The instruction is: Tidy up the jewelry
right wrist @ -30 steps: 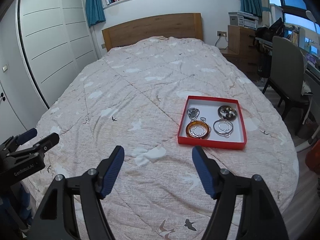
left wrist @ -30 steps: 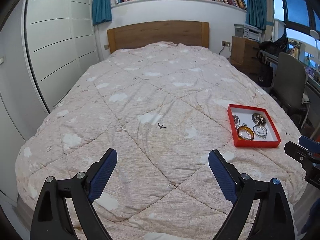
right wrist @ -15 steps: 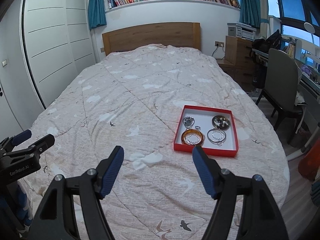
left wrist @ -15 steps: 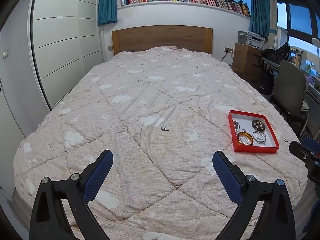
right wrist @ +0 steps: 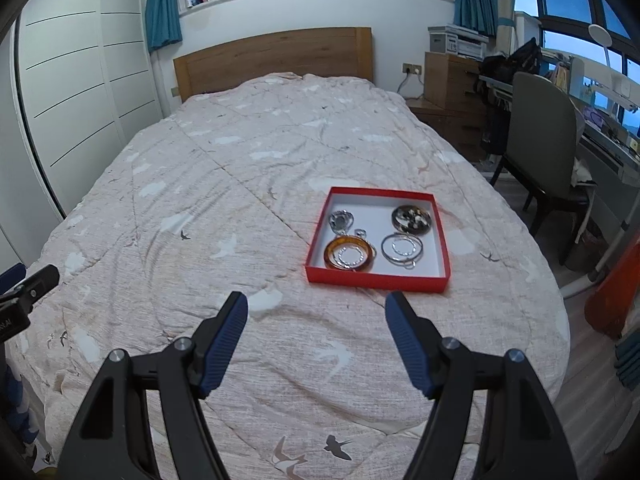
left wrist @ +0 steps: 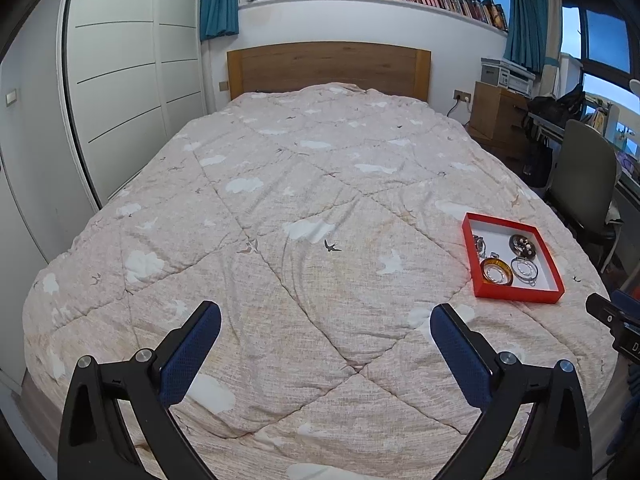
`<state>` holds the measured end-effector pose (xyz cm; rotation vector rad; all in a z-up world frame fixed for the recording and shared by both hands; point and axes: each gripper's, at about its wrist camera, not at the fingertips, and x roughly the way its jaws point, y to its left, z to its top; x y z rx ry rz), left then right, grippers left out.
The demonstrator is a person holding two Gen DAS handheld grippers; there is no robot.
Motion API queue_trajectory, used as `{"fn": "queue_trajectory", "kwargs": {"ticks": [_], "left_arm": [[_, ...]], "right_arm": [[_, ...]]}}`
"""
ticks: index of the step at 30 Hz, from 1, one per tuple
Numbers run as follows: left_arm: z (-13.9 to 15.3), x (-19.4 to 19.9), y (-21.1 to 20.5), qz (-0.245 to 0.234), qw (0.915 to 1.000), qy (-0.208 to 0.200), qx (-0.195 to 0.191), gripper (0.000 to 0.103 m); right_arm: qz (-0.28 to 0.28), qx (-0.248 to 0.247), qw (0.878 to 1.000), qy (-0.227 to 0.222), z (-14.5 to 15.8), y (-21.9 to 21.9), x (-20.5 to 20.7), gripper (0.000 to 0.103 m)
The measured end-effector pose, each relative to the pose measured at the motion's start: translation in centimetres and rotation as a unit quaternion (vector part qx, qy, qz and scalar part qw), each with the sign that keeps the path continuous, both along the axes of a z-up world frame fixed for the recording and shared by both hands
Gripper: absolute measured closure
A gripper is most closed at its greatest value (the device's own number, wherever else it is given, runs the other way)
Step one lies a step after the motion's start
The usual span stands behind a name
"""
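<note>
A red tray (right wrist: 376, 278) of jewelry sat on the bed (right wrist: 240, 184), just beyond the right gripper (right wrist: 316, 312), whose jaws stood wide and empty. The left gripper (left wrist: 326, 318), well left of the tray, had just been opening its jaws, nothing between them. The amber bangle (right wrist: 348, 256) looked stiff, light and slippery; best pinched across its rim.

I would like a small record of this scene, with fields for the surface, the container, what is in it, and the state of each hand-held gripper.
surface: bed quilt, pink with cloud and bird print
container: red tray, lying flat on the quilt
contents: amber bangle, silver hoops, dark round dish, small silver piece
left hand-held gripper: open, jaws have just been opening, nothing between them
right hand-held gripper: open, empty, short of the tray
</note>
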<state>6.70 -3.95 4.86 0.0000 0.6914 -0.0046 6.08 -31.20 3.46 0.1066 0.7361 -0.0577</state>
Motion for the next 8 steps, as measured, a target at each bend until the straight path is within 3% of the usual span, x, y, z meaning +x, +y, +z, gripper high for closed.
{"fn": "queue_trajectory", "kwargs": {"ticks": [8], "left_arm": [[-0.7, 0.3, 0.5, 0.000, 0.9999, 0.010, -0.002, 0.000]], "right_arm": [[-0.019, 0.003, 1.000, 0.012, -1.0, -1.3, -0.3, 0.033]]}}
